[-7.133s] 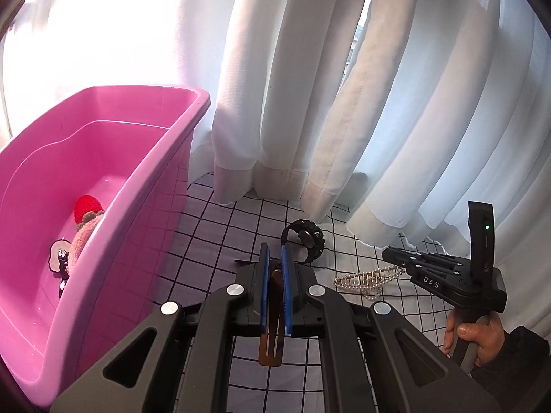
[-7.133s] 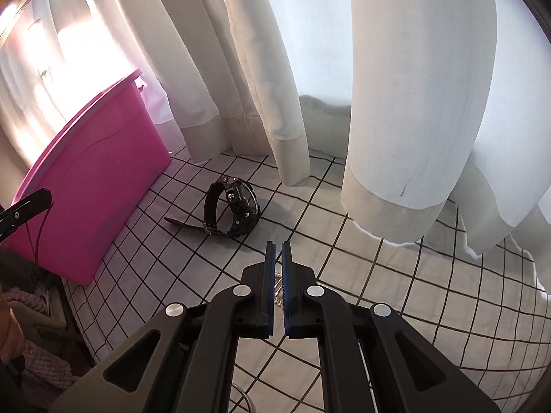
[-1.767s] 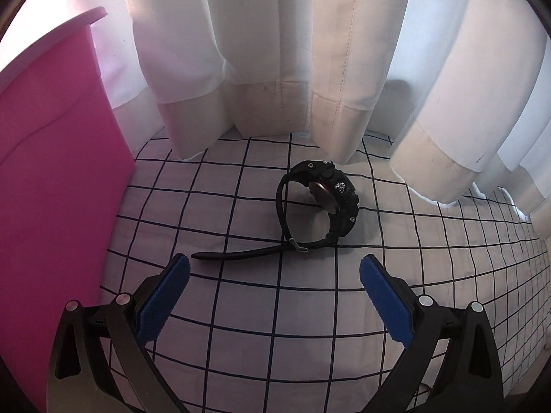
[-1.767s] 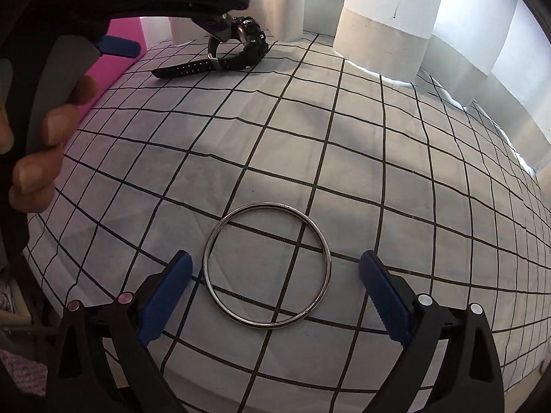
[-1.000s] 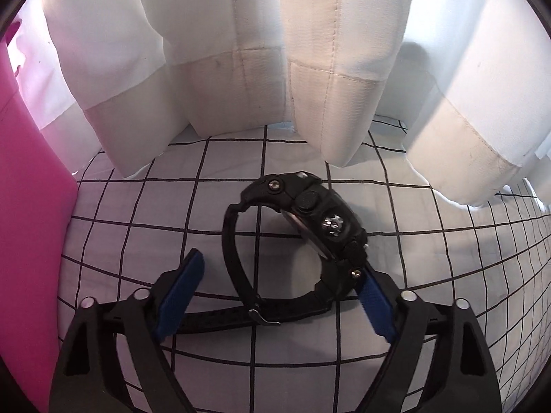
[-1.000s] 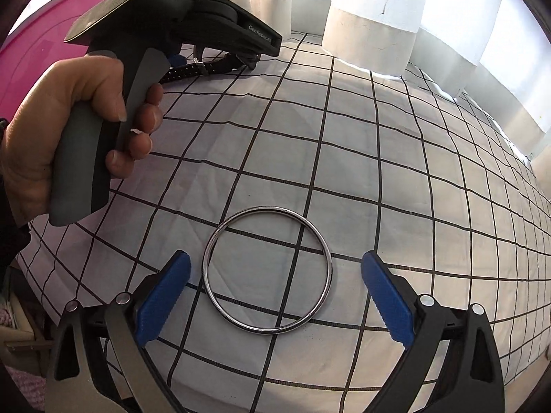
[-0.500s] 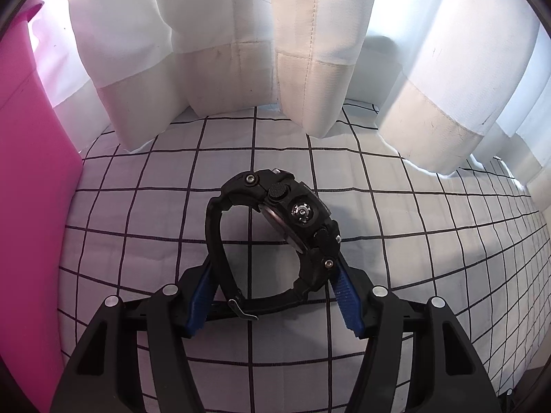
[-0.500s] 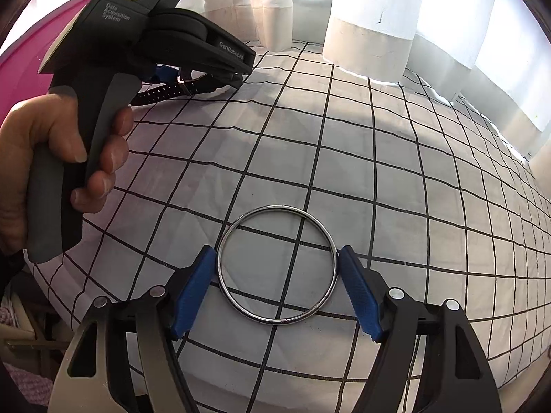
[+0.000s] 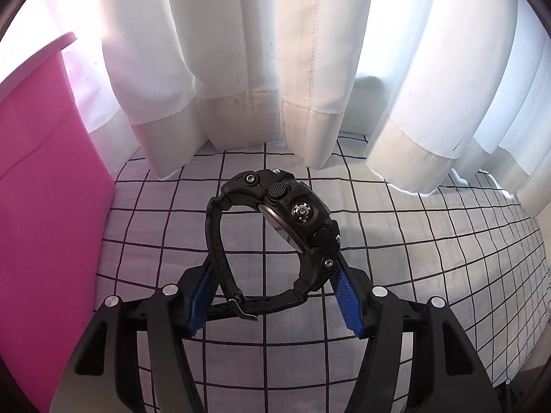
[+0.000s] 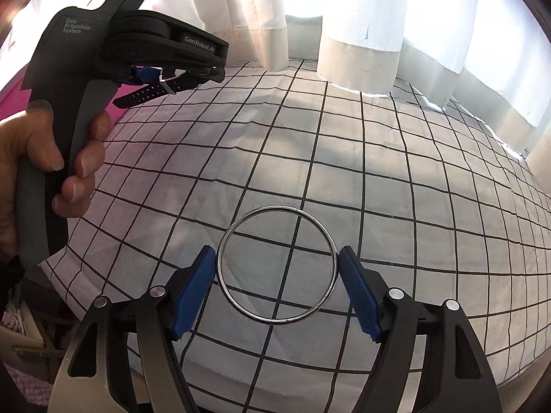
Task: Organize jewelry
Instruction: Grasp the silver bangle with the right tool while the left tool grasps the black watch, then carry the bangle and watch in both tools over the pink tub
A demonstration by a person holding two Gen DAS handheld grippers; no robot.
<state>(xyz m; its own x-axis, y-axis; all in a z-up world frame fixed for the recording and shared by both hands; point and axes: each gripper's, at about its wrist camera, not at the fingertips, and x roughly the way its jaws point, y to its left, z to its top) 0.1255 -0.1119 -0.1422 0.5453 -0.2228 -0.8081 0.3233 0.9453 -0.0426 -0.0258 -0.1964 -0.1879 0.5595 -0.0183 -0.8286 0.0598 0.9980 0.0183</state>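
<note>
A chunky black wristwatch [image 9: 292,220] is clamped by its looped strap between the blue pads of my left gripper [image 9: 273,292] and hangs above the checked cloth. From the right wrist view its loose strap end [image 10: 151,91] sticks out under the left gripper, which a hand holds at the upper left. A thin silver bangle [image 10: 277,265] sits between the blue pads of my right gripper [image 10: 277,275], both pads pressing its rim, lifted slightly off the cloth.
A pink plastic tub [image 9: 41,186] stands at the left edge. White curtains [image 9: 303,69] hang along the back of the white black-grid cloth [image 10: 378,172]. The cloth's front-left edge [image 10: 69,275] drops off beside the hand [image 10: 31,158].
Both grippers narrowed: the left onto the watch, the right onto the bangle. The left has since lifted the watch off the cloth; the bangle has risen a little.
</note>
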